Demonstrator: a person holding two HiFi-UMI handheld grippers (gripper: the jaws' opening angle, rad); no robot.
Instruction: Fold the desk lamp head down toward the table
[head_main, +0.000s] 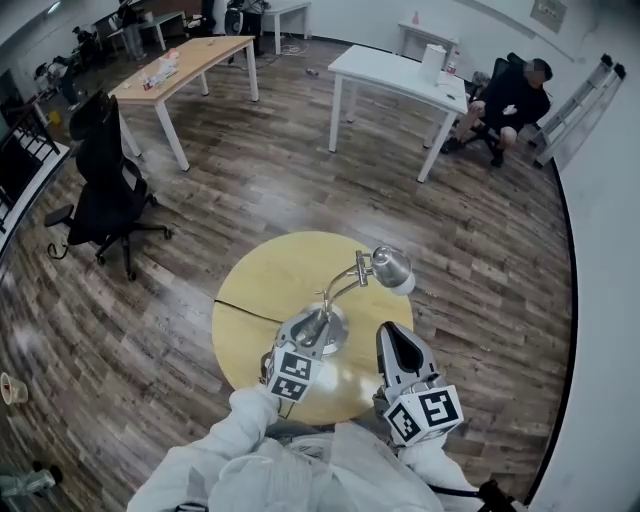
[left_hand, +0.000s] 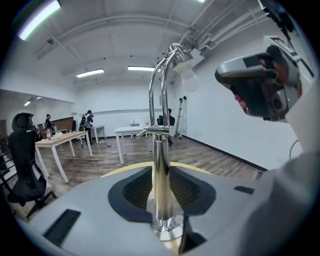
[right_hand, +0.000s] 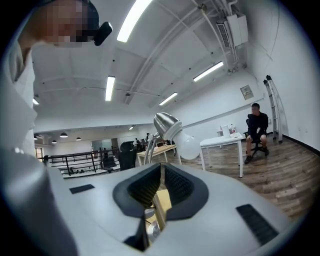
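While the lamp stands near the middle of the round yellow counter (head_main: 255, 285), the head view shows its chrome arm (head_main: 340, 288) leaning out toward 2 o'clock. The lamp head (head_main: 390, 267) hangs raised over the counter's rim there. The left hand-held gripper (head_main: 310, 328) comes in from 7 o'clock and sits right at the lamp's base. The right hand-held gripper (head_main: 393, 335) is at about 4 o'clock, apart from the lamp, just below the lamp head in the picture. A black office chair (head_main: 105, 190) stands off at 10 o'clock, and a seated person (head_main: 515, 95) is well away at 1 o'clock.

In the left gripper view, the upright chrome post (left_hand: 160, 165) rises straight up between the two dark ribbed pads (left_hand: 137, 190). The jaws are spread, and pad face shows on either side of the post, so they bracket it without clamping. The arm curves on to the lamp head, up at 12 o'clock.

In the right gripper view, the jaws are drawn together to a thin slit with nothing between them; only a strip of the yellow counter shows through. The lamp head, with its white bulb (right_hand: 189, 146), shows beyond the jaw tips at 12 o'clock, clear of the pads.
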